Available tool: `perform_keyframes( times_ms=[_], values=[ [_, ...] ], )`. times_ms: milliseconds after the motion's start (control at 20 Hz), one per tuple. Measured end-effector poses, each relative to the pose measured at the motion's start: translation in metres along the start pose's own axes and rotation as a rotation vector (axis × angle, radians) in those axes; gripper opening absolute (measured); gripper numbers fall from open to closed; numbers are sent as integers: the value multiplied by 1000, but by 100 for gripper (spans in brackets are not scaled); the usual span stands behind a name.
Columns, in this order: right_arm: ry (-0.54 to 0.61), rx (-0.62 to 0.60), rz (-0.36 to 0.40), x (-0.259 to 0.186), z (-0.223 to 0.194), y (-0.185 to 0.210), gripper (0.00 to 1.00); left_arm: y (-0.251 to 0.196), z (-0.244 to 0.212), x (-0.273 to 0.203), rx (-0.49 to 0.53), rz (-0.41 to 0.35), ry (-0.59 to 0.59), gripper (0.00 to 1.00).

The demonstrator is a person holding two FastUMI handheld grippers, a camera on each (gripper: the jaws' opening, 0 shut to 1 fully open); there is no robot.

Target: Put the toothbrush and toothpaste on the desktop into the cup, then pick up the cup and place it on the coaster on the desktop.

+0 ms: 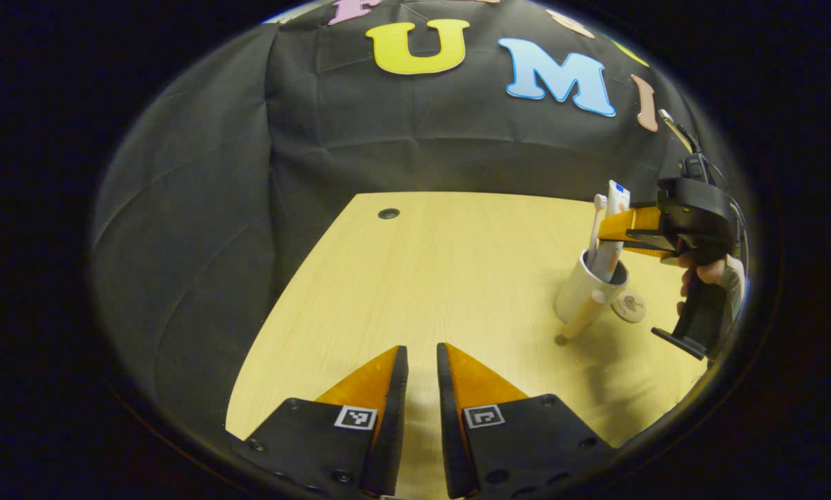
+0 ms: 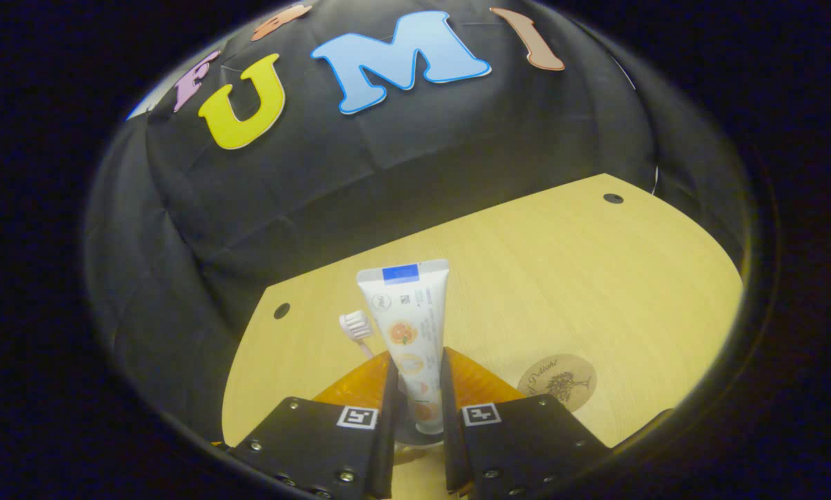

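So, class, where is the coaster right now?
The round coaster lies flat on the wooden desktop just right of the white cup in the left gripper view; in the right gripper view it sits right of the toothpaste.

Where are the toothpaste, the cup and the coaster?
toothpaste (image 2: 409,326), right gripper view, on the tube's printed front.
cup (image 1: 582,290), left gripper view, on its white outer wall.
coaster (image 2: 557,381), right gripper view, on its round printed top.

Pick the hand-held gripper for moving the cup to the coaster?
Right. The right hand-held gripper is at the cup, closed around the toothpaste, beside the coaster. The left hand-held gripper hangs apart, holding nothing.
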State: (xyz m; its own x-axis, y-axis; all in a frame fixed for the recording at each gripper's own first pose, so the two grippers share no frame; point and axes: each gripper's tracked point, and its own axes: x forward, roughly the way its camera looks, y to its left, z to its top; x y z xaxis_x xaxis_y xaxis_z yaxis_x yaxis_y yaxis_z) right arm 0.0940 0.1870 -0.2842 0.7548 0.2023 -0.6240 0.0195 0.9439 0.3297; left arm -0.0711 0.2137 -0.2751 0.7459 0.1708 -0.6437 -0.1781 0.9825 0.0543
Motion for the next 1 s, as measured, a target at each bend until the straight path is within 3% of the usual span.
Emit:
perform_keyframes(
  times_ms=[150,200,250,300,350,500,550,600,900,950,1000],
  values=[
    [9,-8,15,-1,-3,1,29,-14,8,1,13,-26,-7,37],
    [9,-6,28,-8,-5,2,53,-19,9,2,18,-35,-10,37],
    [13,-8,30,-11,-3,1,61,-24,11,4,23,-43,-11,31],
    [10,-5,34,-13,-2,2,63,-28,13,4,30,-52,-13,36],
    [5,-2,37,-15,0,2,72,-34,16,3,39,-63,-16,36],
    [-17,26,58,-27,11,5,72,-50,26,5,63,-102,-30,27],
    [-27,41,69,-33,17,5,72,-57,30,6,68,-123,-35,37],
    [-42,53,73,-38,26,4,72,-65,35,7,78,-143,-38,40],
    [-151,131,20,-76,78,-43,73,-129,67,16,203,-322,-41,41],
    [-164,142,1,-82,83,-56,73,-139,72,17,238,-349,-44,48],
    [-174,155,-18,-88,84,-69,73,-148,76,19,267,-376,-44,49]
  ],
)
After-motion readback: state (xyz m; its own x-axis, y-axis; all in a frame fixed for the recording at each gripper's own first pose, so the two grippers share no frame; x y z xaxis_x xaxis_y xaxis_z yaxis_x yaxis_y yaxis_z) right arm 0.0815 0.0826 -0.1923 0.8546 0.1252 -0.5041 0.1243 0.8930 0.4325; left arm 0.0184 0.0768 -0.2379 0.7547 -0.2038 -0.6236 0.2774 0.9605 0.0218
